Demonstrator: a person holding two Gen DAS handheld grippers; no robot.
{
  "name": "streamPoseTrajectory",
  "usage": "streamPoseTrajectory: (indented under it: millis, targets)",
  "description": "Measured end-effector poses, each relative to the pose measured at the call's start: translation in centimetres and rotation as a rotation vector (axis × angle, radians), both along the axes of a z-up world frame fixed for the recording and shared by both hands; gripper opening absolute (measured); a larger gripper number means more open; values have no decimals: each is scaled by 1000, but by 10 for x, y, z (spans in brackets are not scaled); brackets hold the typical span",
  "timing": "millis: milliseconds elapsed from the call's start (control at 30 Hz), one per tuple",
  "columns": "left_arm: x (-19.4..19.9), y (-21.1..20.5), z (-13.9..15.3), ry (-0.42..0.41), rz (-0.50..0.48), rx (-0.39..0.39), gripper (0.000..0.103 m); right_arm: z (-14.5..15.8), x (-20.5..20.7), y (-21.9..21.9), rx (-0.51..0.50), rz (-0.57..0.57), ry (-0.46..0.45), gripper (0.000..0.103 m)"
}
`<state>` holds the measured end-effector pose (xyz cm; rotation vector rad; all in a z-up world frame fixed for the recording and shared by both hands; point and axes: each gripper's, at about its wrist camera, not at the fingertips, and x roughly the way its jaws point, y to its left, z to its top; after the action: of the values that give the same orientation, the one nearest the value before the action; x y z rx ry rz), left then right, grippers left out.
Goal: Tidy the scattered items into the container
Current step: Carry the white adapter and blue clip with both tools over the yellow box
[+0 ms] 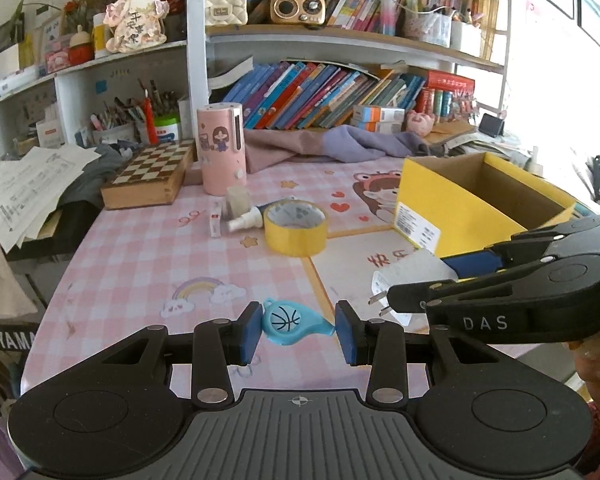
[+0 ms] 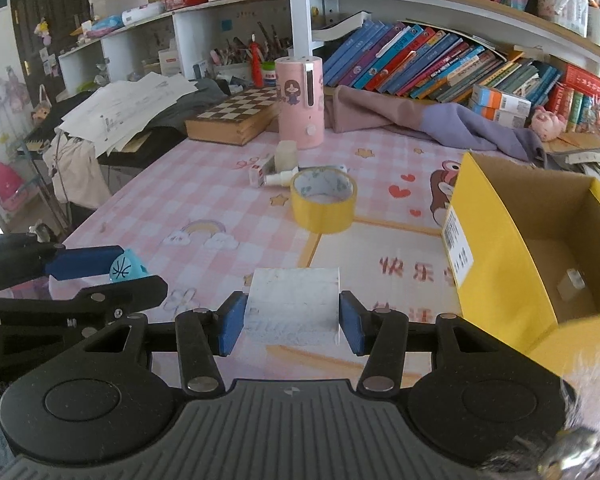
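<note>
A wooden chessboard box (image 1: pixel 150 174) lies at the far left of the pink checked table mat (image 1: pixel 140 256), with a pink cartoon-printed cylinder (image 1: pixel 222 148) standing upright just to its right. A crumpled purple cloth (image 1: pixel 340 142) stretches along the far edge of the table. Loose printed sheets (image 1: pixel 28 192) pile up at the left. Behind, slanting rows of books (image 1: pixel 320 96) fill the lower shelf, and a small retro radio (image 1: pixel 298 9) sits on the upper shelf beside a quilted white handbag (image 1: pixel 225 8).

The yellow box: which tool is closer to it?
Right. The right tool, holding a white plug, is beside the yellow box; the left tool, holding the whistle, is farther off.
</note>
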<state>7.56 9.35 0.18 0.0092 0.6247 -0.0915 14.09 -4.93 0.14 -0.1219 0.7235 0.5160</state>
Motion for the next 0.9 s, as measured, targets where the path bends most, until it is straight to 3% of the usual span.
streamPoseTrajectory:
  millis: [500, 900]
  targets:
    - [-38, -27, -3, 23, -111, -13, 38, -4, -61, -30, -8, -78, 34, 48]
    - [-43, -67, -9, 41, -264, -33, 38, -7, -88, -80, -21, -227, 53, 48]
